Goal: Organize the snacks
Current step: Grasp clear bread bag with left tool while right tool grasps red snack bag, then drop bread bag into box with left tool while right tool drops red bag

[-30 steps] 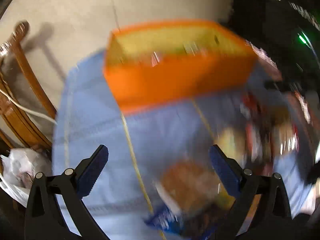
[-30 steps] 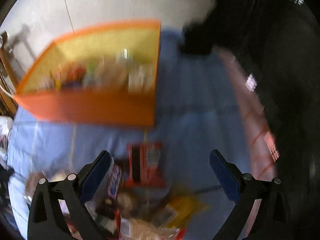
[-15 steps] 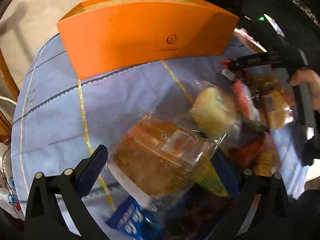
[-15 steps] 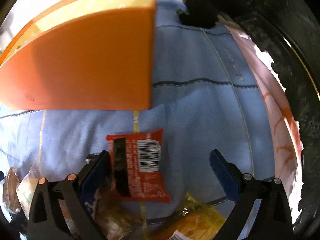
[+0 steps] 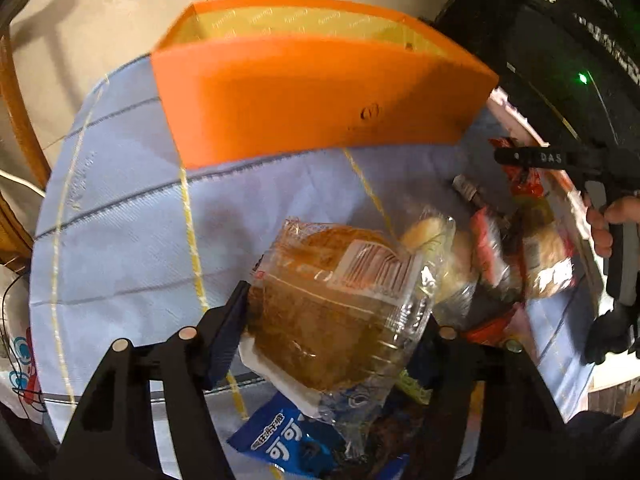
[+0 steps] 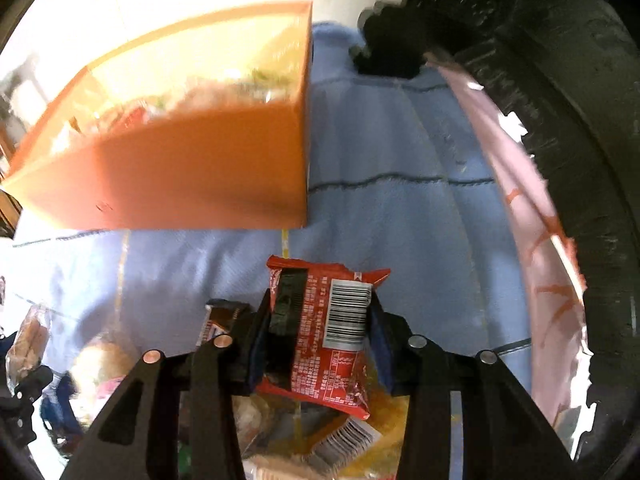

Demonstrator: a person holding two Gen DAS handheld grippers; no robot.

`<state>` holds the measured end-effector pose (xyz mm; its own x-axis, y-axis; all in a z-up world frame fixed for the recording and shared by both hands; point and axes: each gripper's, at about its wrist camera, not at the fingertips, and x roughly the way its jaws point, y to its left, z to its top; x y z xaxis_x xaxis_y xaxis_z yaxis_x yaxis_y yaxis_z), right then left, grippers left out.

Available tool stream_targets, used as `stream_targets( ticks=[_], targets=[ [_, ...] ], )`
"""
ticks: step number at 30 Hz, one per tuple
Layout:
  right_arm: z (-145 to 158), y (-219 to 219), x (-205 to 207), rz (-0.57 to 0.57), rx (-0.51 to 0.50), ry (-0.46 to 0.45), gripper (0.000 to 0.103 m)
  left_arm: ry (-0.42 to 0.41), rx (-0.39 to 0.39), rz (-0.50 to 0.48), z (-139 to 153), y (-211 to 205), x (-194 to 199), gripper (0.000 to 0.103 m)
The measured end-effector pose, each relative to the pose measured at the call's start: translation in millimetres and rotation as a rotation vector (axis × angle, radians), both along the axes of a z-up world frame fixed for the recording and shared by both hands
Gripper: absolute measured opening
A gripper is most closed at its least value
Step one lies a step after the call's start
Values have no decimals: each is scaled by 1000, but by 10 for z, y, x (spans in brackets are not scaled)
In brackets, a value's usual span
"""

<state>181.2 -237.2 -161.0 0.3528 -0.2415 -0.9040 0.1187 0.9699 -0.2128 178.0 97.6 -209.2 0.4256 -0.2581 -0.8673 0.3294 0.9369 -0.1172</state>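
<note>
I am closing my left gripper (image 5: 336, 320) on a clear plastic packet of brown bread (image 5: 340, 304), pads already at its sides, and closing my right gripper (image 6: 316, 340) on a flat red foil snack packet (image 6: 324, 332), pinched between its jaws. Ahead of both jaws is standing the tall open orange cardboard box (image 5: 320, 96), already holding some snacks. Below and beside my jaws a heap of wrapped snacks (image 5: 508, 248) is still lying on the blue cloth (image 5: 132, 240), so I am judging most sorting undone.
</note>
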Motion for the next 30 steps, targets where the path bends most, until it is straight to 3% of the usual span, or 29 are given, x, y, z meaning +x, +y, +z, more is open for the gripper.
stream_targets(
  ticks=[8, 13, 18, 24, 30],
  targets=[
    [675, 225, -109, 69, -49, -157, 44, -106, -67, 40, 713, -43, 152, 65],
    [903, 512, -23, 121, -83, -235, 44, -175, -20, 79, 940, -200, 428, 65],
    [977, 662, 179, 145, -92, -260, 44, -249, 116, 115, 1066, -348, 661, 65],
    [955, 721, 426, 109, -55, -270, 44, -242, 114, 250, 1074, -355, 1066, 65],
    [947, 802, 698, 100, -36, -273, 44, -271, 124, 274, 1133, -429, 1271, 65]
  ],
)
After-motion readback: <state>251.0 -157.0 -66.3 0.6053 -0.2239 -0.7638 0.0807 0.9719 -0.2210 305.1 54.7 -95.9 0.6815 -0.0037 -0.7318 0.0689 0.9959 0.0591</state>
